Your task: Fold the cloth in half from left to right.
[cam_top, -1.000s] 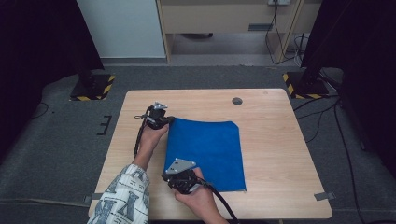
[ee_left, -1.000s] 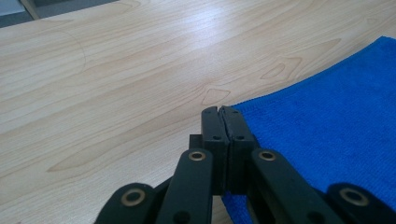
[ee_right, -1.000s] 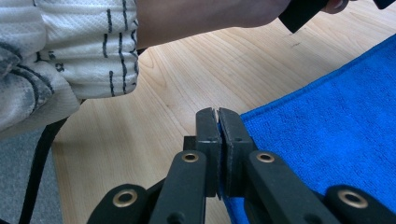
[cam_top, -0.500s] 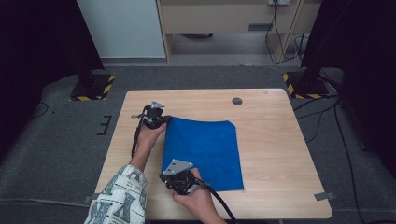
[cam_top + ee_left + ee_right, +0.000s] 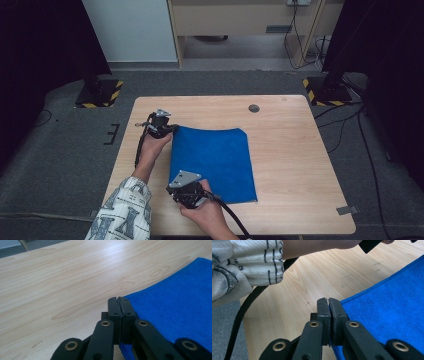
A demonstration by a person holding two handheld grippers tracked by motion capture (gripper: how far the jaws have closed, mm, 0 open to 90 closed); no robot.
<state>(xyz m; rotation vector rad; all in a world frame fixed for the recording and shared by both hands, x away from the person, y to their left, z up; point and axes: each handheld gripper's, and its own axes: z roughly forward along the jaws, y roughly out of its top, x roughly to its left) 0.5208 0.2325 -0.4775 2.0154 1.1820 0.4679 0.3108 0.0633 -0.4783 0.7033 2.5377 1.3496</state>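
A blue cloth (image 5: 214, 162) lies spread flat on a light wooden table (image 5: 295, 165), left of the table's middle, as a person works at two of its corners with a pair of handheld grippers. The left gripper (image 5: 165, 128) sits at the cloth's far left corner, held by a hand (image 5: 152, 147) whose forearm comes out of a white patterned sleeve (image 5: 122, 212). In the left gripper view its black jaws stand pressed together with the corner of the blue cloth (image 5: 175, 307) pinched between them, the fabric running off to the right over bare wood.

The right gripper (image 5: 186, 192) rests at the near left corner, a grey three-cornered plate on top and a black cable (image 5: 232, 220) trailing toward the table's near edge. In the right gripper view its jaws are likewise clamped on the cloth's (image 5: 387, 307) corner, blue fabric showing in the thin seam between them, with the patterned sleeve (image 5: 247, 262) and a black cable (image 5: 242, 312) beyond.

A small dark round disc (image 5: 254, 108) lies near the far edge of the table, well apart from the cloth. Grey carpet (image 5: 60, 155) surrounds the table.
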